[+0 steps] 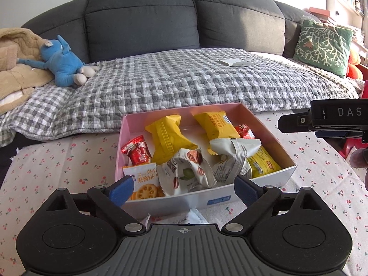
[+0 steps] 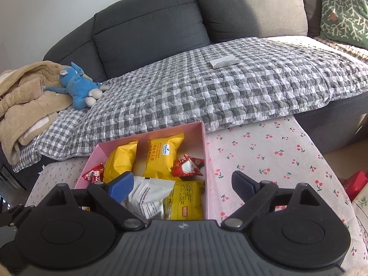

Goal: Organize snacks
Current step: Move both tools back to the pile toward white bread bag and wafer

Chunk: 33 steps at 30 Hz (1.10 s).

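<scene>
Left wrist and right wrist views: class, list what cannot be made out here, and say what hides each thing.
- Left wrist view: a white packet on the cherry-print tablecloth, mostly hidden behind the left gripper body and the pink box.
- Right wrist view: the box's near end, covered by the right gripper.
- Left wrist view: printing on the white card on the sofa is too small to read.

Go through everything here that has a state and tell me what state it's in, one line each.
Pink box: open, no lid on it, holding snack packets.
Snack packets: sealed, piled loosely inside the box.
Packet outside the box: on the tablecloth by the near wall, mostly hidden.
Left gripper: open, empty, at the box's near wall.
Right gripper: open, empty, over the box's right wall.
Blue plush toy: lying on the sofa.
</scene>
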Motion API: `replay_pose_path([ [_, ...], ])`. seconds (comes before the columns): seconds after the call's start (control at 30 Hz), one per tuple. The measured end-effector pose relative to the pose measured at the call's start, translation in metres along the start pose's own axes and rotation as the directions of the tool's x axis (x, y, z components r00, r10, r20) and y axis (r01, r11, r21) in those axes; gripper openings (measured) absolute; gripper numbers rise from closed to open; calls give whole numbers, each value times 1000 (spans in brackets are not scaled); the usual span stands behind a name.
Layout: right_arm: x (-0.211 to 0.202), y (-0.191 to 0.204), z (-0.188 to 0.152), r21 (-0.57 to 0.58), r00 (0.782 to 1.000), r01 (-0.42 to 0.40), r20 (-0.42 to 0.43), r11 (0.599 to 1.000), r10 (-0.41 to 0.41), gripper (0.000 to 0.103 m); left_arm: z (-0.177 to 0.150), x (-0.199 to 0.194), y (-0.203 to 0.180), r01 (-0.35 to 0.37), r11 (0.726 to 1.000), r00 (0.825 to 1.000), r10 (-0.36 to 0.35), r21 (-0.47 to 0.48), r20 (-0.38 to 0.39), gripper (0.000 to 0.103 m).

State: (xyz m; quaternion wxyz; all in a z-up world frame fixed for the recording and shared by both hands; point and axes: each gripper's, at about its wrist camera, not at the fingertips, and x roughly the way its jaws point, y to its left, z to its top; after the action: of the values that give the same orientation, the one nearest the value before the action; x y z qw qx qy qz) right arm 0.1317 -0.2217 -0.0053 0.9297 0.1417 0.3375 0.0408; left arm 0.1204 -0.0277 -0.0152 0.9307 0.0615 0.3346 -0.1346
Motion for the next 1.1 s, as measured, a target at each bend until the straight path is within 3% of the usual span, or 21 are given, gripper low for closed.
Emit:
replay_pose_path([
  [0.6, -24, 17, -57, -14, 997, 7, -76, 1000, -8, 97, -39, -53, 28, -7, 1000, 999, 8, 23, -38, 97],
  [0.73, -26, 21, -65, -12, 996, -48, -74, 999, 47, 99, -45, -61, 36, -10, 1000, 999, 11, 19, -36, 97],
  [1.1, -40, 43, -80, -136, 994, -85, -78, 987, 75, 100, -59, -76, 56, -20, 1000, 999, 20, -18, -34, 97],
])
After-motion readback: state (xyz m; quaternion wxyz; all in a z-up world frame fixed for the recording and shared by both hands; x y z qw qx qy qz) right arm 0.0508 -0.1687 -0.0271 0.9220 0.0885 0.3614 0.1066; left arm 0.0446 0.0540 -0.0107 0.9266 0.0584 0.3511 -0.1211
